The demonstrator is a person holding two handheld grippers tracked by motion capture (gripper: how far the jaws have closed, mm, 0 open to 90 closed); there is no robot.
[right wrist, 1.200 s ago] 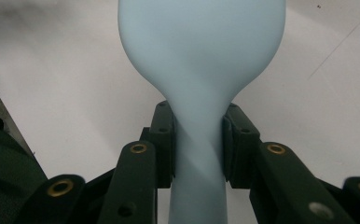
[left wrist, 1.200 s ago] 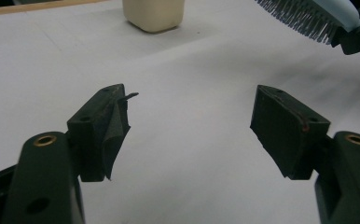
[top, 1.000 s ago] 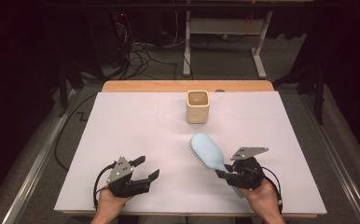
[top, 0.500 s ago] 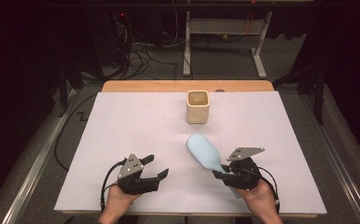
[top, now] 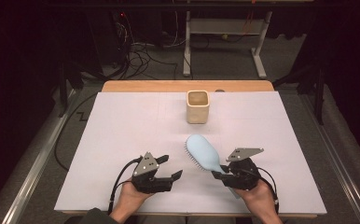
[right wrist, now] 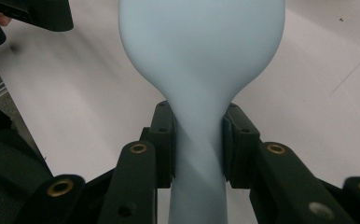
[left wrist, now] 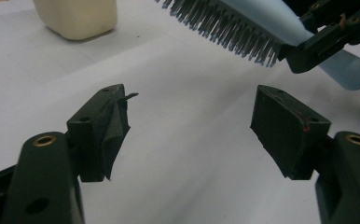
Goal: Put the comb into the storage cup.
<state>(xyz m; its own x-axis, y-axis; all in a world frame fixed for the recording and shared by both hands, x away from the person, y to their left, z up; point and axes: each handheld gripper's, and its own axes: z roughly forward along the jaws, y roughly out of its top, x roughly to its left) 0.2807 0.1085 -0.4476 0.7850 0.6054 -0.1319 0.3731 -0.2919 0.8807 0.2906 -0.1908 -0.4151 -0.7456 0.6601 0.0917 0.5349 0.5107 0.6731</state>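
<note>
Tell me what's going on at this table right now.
A person works at a white-covered table with a gripper in each hand. The right gripper is shut on the handle of a light blue hairbrush, holding it off the table with its bristles facing left toward the other hand. The left gripper is open and empty, pointing toward the brush. A cream square cup stands farther back, untouched.

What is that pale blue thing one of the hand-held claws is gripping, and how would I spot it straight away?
Start at the white sheet covering the table, then look to its near right part, in front of the cream square cup. There the right gripper clamps the handle of a hairbrush between its jaws. It is the one pale blue thing, an oval head with dark bristles.
</note>
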